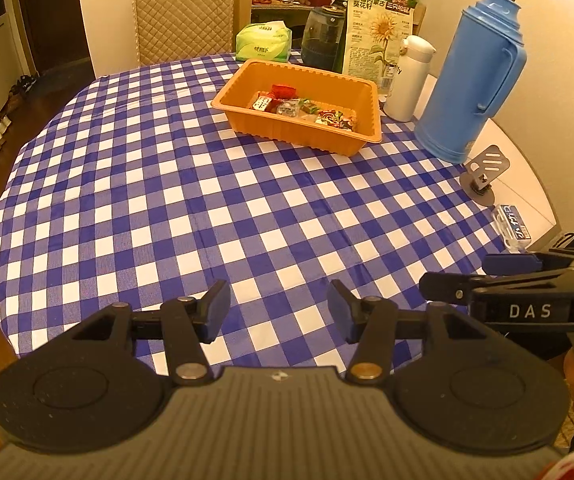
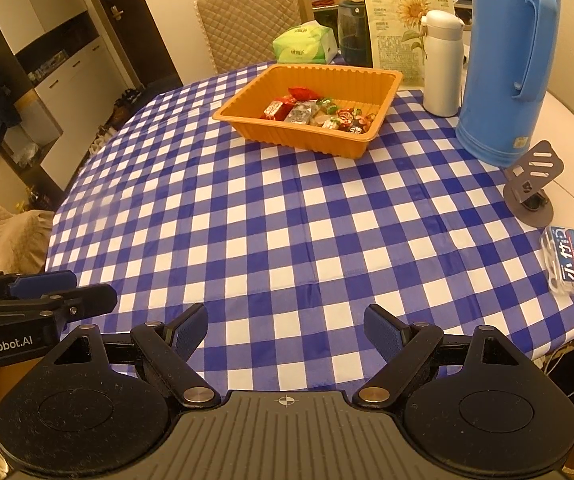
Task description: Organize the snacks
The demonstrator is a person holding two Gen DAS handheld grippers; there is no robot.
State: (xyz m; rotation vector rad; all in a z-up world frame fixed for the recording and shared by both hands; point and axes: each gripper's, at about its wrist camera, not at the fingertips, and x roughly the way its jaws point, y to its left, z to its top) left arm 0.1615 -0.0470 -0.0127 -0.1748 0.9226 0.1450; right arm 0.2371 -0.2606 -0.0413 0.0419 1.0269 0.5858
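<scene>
Snacks first, left wrist view: small foil- and plastic-wrapped candies and snack packets (image 1: pixel 305 110) lie heaped inside a shallow orange ribbed plastic tray (image 1: pixel 247 118), upper centre of frame, on the blue-and-white checked tablecloth (image 1: pixel 167 200). Left gripper (image 1: pixel 279 316) sits at bottom centre w/ jaws moderately apart, nothing btwn them, only cloth showing thru the gap. Right gripper's black arm pokes in at lower right edge. Tall blue plastic thermos jug (image 1: pixel 471 80) stands right of the tray, a white insulated bottle (image 1: pixel 409 76) btwn jug and tray, green tissue pack (image 1: pixel 263 42) behind the tray at top centre.

Right wrist view: same tray at upper centre, wrapped pieces bunched toward its right half; no loose ones visible on the cloth. Right gripper (image 2: pixel 287 336) at bottom centre, jaws wide apart and empty. Left gripper's side enters at left edge, lower down. Grey metal phone stand (image 2: pixel 531 188) and a small clear plastic box with blue label (image 2: pixel 565 260) lie at the right edge, off the cloth.

Handling, my guess: pieces look v. light, wrappers crinkly and slick, contents prob. soft or brittle, so pinch gently across the body, not the twisted ends. Tray looks thin and flexy; take it by the rolled rim, ideally both sides, since one-sided lifting could bend it and spill.
</scene>
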